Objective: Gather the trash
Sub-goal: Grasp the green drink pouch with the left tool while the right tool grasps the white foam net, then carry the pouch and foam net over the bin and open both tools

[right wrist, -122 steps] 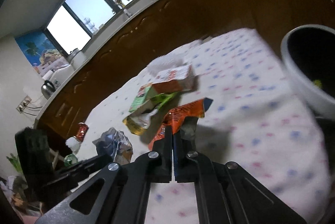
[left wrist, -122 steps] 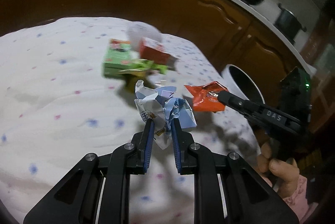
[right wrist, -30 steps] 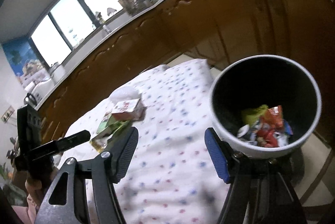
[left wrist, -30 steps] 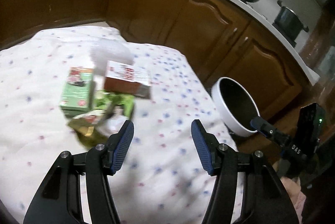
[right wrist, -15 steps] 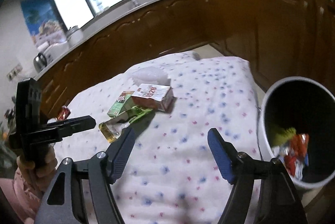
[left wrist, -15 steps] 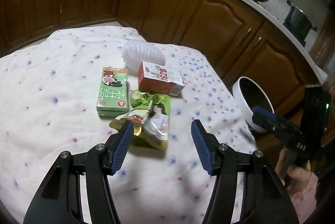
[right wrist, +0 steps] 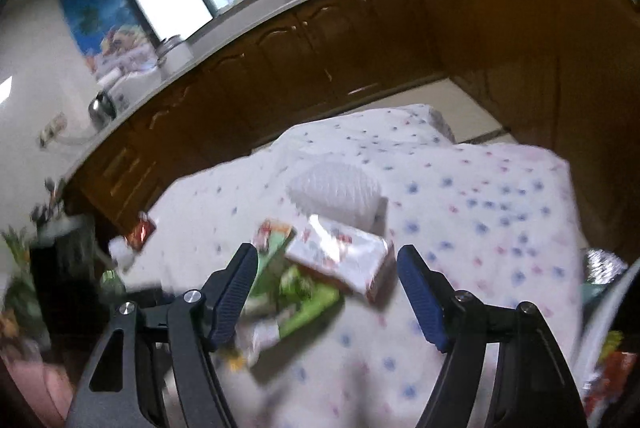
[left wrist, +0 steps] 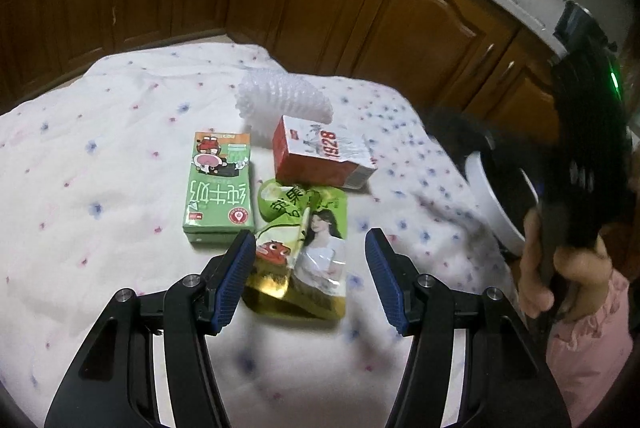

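Observation:
My left gripper (left wrist: 310, 260) is open and empty, just above a flat green snack wrapper (left wrist: 306, 244) on the dotted cloth. Beyond it lie a green milk carton (left wrist: 219, 184), a red and white carton (left wrist: 322, 154) and white bubble wrap (left wrist: 284, 100). My right gripper (right wrist: 324, 282) is open and empty, hovering near the red and white carton (right wrist: 340, 252), the bubble wrap (right wrist: 336, 190) and the blurred green wrapper (right wrist: 296, 304). The white bin (left wrist: 486, 196) stands off the table's right edge, partly hidden by the right gripper's body.
The table wears a white dotted cloth (left wrist: 100, 188). Brown kitchen cabinets (left wrist: 320, 0) ring the room. The bin's rim (right wrist: 596, 316) with trash inside shows at the right wrist view's lower right. A hand (left wrist: 560, 268) holds the right gripper.
Both grippers dropped their wrappers into the bin and opened. Since then the left has moved closer to the green wrapper, and the right has swung from the bin toward the cartons.

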Demonstrator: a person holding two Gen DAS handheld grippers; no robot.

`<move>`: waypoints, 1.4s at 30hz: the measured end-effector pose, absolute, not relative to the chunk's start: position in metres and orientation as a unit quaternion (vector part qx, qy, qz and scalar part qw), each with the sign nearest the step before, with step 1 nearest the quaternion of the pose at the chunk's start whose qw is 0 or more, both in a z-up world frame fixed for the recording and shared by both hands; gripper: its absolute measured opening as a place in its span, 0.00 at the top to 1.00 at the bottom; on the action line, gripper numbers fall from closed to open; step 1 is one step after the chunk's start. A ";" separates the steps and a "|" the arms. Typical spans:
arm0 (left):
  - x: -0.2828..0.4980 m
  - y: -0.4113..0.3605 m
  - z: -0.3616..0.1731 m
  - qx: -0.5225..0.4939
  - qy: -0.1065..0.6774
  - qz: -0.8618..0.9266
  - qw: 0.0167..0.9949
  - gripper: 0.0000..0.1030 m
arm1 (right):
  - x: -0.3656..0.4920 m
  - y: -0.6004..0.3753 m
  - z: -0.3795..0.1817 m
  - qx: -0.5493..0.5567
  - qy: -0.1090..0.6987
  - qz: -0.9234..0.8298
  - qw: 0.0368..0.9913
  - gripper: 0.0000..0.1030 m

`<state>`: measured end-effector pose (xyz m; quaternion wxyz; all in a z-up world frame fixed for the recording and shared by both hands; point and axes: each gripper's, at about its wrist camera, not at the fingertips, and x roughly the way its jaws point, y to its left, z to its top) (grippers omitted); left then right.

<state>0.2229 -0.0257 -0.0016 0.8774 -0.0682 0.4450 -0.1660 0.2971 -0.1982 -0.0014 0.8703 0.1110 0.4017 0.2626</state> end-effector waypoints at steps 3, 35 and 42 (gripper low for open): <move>0.229 -0.029 -0.008 -0.068 0.452 -0.170 0.873 0.44 | 0.329 -0.193 -0.016 0.150 0.422 0.245 0.860 0.28; 0.202 -0.045 -0.034 -0.046 0.474 -0.192 0.858 0.92 | 0.179 -0.289 0.006 0.254 0.331 0.196 0.887 0.84; 0.184 -0.051 -0.023 -0.055 0.448 -0.194 0.871 0.98 | 0.134 -0.307 -0.018 0.255 0.341 0.147 0.893 0.84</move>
